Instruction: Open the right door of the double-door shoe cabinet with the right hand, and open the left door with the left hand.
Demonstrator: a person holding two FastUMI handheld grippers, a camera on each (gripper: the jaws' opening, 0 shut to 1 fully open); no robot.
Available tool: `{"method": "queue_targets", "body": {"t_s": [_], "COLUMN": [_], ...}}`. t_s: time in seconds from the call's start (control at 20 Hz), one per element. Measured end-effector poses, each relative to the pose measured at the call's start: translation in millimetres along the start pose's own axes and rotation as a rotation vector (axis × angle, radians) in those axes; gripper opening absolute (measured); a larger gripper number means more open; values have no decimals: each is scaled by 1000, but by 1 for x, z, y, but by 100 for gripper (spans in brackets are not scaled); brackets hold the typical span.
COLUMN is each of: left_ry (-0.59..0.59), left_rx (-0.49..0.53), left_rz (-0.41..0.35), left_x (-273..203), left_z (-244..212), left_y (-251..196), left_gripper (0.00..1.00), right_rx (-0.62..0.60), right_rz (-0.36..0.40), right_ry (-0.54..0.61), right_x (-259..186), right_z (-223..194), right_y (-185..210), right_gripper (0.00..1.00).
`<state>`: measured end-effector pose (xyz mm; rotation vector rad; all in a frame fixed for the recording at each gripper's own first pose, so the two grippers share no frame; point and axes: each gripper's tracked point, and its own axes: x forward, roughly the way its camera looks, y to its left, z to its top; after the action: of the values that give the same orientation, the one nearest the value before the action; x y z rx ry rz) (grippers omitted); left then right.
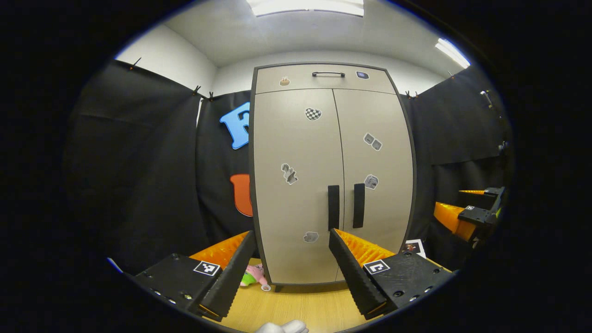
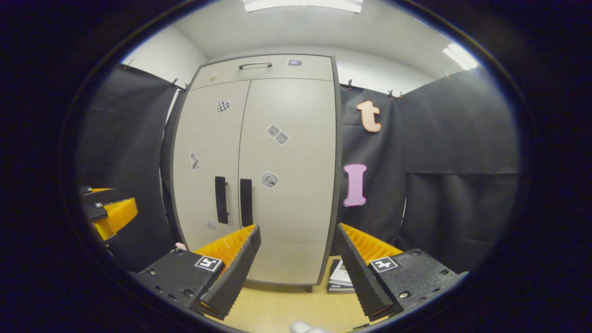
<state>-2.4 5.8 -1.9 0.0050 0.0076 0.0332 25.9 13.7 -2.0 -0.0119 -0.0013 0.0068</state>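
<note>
Facing the shoe cabinet (image 1: 330,175) in the left gripper view, the left tool (image 1: 290,273) is released, fingers spread and clear of the cabinet. Both doors are closed; the left door handle (image 1: 333,207) and right door handle (image 1: 359,205) stand side by side at the cabinet's centre seam. A plush toy (image 1: 253,275) lies at the cabinet's lower left corner.

In the right gripper view, the right tool (image 2: 296,273) is likewise released, short of the cabinet. Booklets (image 2: 341,276) lie by its lower right corner.
</note>
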Motion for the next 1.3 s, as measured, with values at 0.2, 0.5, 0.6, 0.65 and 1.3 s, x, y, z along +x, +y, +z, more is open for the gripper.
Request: {"method": "queue_targets", "body": {"t_s": [0.2,0.5,0.6,0.65,1.3], "left_ry": [-3,21,29,35,67], "left_rx": [-7,4,6,10,18], "left_rz": [31,108,134,149,276], "left_x": [-17,-41,-51,-55,-76], "left_z": [-3,-15,-18,-20,-29], "left_y": [19,47,56,60,102], "left_gripper": [96,96,96,96,96], "right_rx": [3,-6,-2,-4,11], "right_rz": [28,89,96,98,64], "right_ry": [11,7,13,18,75], "right_x": [28,88,111,122,221], "right_z": [-6,-8,-10,-12,-14], "right_y": [20,63,75,80,120], "right_gripper": [100,100,100,100,78]}}
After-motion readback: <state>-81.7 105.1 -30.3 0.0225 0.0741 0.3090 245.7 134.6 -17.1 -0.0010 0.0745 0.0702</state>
